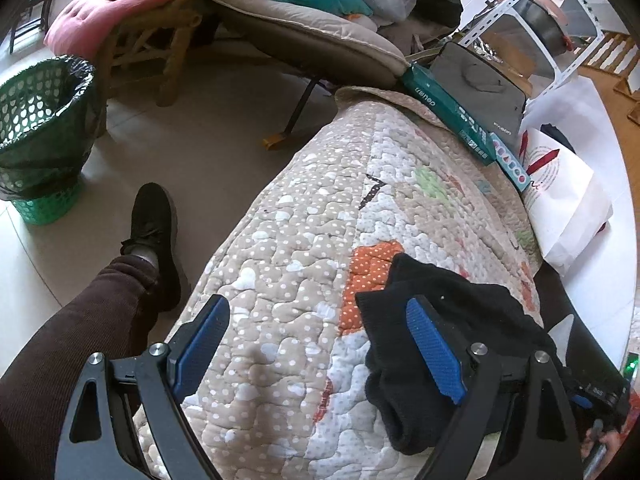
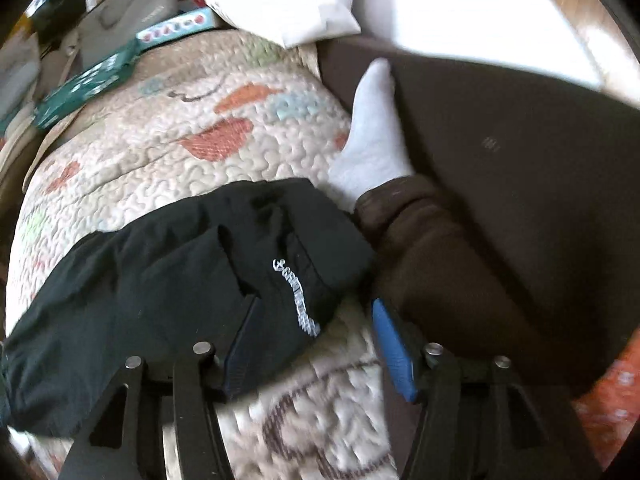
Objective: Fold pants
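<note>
A: Status? Black pants (image 2: 168,280) lying folded on quilt (image 1: 288,216), near person's leg. Left tongs (image 1: 316,344) spread wide, empty.

B: Right tongs (image 2: 316,344) likewise parted, holding nothing. Final step judged near; next: square up or withdraw.

Folded black pants (image 2: 180,264) lie on the quilted bed (image 2: 256,140); the right tool (image 2: 316,340) hovers spread wide over their near edge.

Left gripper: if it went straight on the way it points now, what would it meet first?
Most likely the quilted cover. The open left gripper points along it, with only quilt between the fingers. The black pants lie off to the right, behind the right-hand finger. Depth is unclear.
</note>
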The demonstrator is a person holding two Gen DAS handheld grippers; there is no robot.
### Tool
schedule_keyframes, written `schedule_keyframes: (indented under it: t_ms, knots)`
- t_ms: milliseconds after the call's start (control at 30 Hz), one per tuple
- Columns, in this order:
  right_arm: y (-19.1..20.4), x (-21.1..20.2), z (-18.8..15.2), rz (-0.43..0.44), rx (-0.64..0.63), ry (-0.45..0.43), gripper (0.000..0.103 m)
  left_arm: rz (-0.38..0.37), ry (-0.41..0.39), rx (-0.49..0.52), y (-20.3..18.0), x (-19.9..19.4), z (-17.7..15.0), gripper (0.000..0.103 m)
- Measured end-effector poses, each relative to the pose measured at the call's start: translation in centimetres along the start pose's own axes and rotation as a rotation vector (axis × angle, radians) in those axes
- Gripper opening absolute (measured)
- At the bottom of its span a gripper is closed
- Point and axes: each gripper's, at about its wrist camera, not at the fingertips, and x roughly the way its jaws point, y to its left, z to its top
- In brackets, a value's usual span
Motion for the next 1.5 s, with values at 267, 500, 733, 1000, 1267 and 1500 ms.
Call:
schedule_keyframes:
  t_ms: [267,500,733,1000,1267,1500]
  knots:
    - [16.3,-7.1,-2.7,0.521,-0.492,-0.082,0.059,0.159,-0.081,0.024,0.1,-1.2,0.5,0.09]
    - [33.9,-5.8,-6.5,0.675,-0.857,0.02,0.05,0.223,-0.11,-0.088,3.5,-2.2,1.7,0.09]
    - [40.1,-3.6,-9.6,0.631,-1.123,0.016,0.047,0.218,-0.088,-0.098,4.1,-1.6,2.1,0.09]
    - [41.2,-3.1,-8.1,0.579,-1.093,0.041,0.011,0.207,-0.093,-0.044,2.8,-1.3,2.0,0.09]
    - [44.0,-3.1,-6.6,0.501,-1.049,-0.003,0.012,0.067,-0.073,-0.115,3.3,-1.9,1.4,0.09]
    - [44.3,-4.2,-6.8,0.646,-1.118,0.163,0.068,0.05,-0.059,-0.044,1.6,-1.6,0.9,0.09]
